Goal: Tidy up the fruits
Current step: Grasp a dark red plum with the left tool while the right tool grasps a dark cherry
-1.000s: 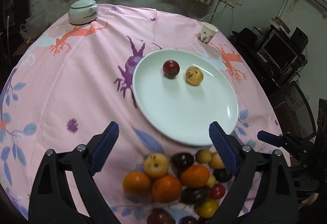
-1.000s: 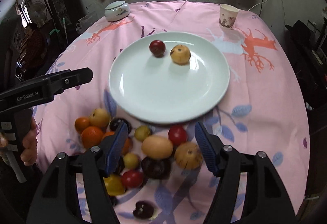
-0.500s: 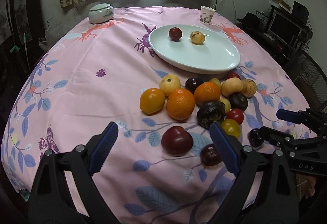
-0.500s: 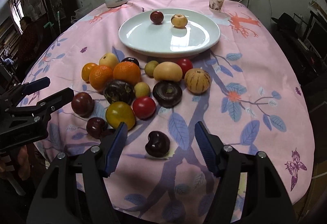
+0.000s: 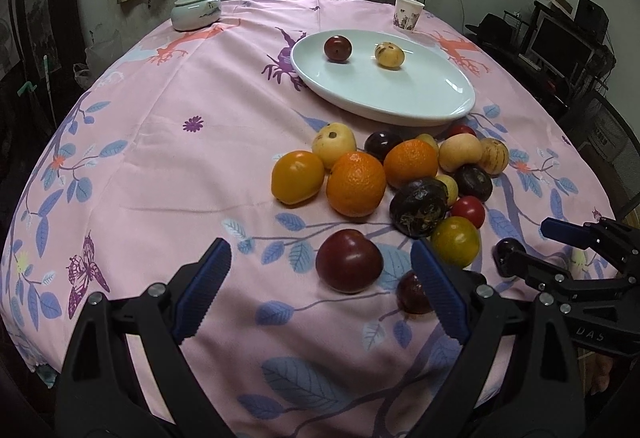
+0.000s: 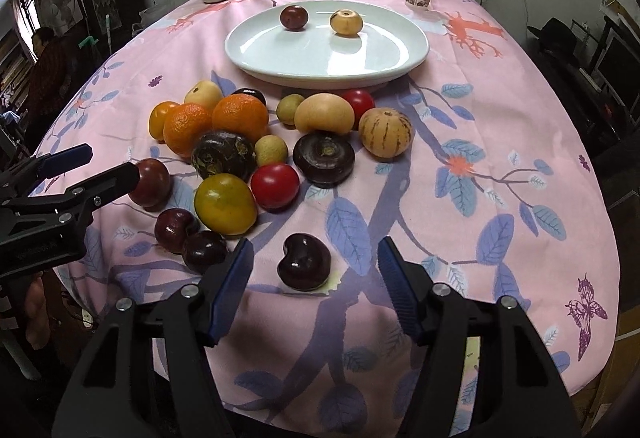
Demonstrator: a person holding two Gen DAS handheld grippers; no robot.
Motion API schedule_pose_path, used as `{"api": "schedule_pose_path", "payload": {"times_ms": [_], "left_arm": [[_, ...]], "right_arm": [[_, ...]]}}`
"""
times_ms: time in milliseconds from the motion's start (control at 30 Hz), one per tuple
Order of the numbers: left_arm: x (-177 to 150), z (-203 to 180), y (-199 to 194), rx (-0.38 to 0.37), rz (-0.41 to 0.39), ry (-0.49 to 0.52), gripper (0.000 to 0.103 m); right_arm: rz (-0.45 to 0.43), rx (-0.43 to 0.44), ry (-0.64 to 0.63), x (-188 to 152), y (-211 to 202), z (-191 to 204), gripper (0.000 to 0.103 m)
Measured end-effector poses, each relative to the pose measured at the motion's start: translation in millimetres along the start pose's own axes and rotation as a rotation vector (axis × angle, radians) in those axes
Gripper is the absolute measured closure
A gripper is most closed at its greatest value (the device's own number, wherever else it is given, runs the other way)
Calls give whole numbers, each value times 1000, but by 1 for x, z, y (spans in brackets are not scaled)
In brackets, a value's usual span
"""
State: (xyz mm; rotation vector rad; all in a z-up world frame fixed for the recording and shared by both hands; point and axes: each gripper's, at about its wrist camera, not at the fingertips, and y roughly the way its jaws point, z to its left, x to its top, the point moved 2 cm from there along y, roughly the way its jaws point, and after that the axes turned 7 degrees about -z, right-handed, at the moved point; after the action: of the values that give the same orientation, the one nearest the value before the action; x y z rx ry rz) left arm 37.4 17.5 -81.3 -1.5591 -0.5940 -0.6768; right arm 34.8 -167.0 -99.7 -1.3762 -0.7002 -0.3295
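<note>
The right hand-held gripper points down at the near edge of the table. Its jaws stand partly open and have just been closing. Between them, not yet touched by either pad, lies a dark heart-shaped fruit.

This fruit lies apart from the main pile, on the near side of it. It is directly ahead of the right hand-held gripper, centred in the gap. Its long axis runs roughly across the gap, left to right. The notch between its lobes faces up and to the left. The pads stand clear on both sides, so the jaws are judged to need only further closing with a slight advance.

The left hand-held gripper stands wide open and holds nothing. A dark red plum lies between its fingers, nearer the right finger. A smaller dark fruit lies just beside that finger and is partly hidden by it.

Each hand-held gripper is therefore nearest to a different fruit: the right to the heart-shaped one, the left to the plum.

The white plate lies beyond the pile, on the far side of the table. It carries two fruits only: a red plum and a yellow fruit, well apart. Any lifted fruit is judged to have to pass over the pile to reach it.
</note>
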Motion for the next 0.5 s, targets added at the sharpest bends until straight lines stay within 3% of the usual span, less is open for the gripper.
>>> {"api": "schedule_pose_path", "payload": {"times_ms": [167,267,333,500], "left_arm": [[-2,1,1,5,5,7,10],[-3,3,4,5,17,2,10],[-4,5,7,6,27,-3,10],[-7,8,14,11,46,-15,10]], "right_arm": [[43,12,14,-5,13,0,47],[48,13,31,-7,23,-1,59],[45,23,35,-6,23,0,74],[12,7,45,-6,9,-3,74]]}}
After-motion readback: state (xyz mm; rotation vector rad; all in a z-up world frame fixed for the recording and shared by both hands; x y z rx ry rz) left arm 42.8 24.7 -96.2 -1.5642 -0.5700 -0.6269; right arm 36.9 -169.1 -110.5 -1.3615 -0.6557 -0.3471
